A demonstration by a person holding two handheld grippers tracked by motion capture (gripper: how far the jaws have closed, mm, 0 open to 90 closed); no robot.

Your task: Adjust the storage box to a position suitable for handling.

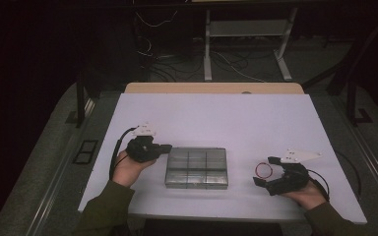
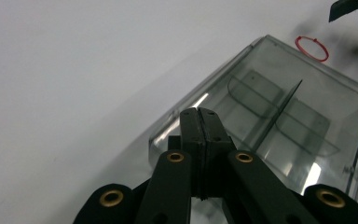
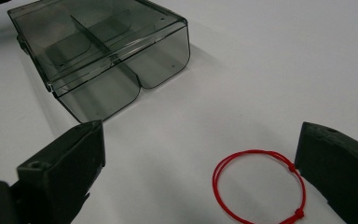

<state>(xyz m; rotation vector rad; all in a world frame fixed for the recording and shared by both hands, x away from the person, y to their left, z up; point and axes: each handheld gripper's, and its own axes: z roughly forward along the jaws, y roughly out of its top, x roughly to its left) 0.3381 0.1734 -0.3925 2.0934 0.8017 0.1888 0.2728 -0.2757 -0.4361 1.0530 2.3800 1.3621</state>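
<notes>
Red string loop (image 3: 258, 186) lies flat on the white table (image 1: 236, 118), toward the right side, and the right gripper (image 1: 267, 172) sits right at it with its jaws spread wide. From the right gripper view, the loop rests on the bare table between the two black jaws, nearer the one on the right of that view, its small knots just beside that jaw; whether the jaw actually touches the cord cannot be told. Nothing is pinched: the loop lies slack and round.

Over on the other side, the left gripper (image 1: 166, 148) has its jaws pressed tight together, with nothing between them. The left gripper view shows the two pads meeting in a single seam, their tip over the near corner of the smoky clear plastic box (image 1: 197, 168). In the high view that gripper hangs at the box's upper left corner, held in the person's left hand (image 1: 128, 167), sleeve coming in from the bottom edge.

The box sits in the middle of the table, lid shut, dividers showing through its tinted top as a grid of compartments. It stands well apart from the loop, with open white table between them. The person's right hand (image 1: 307, 192) holds the right gripper low near the table's front edge.
</notes>
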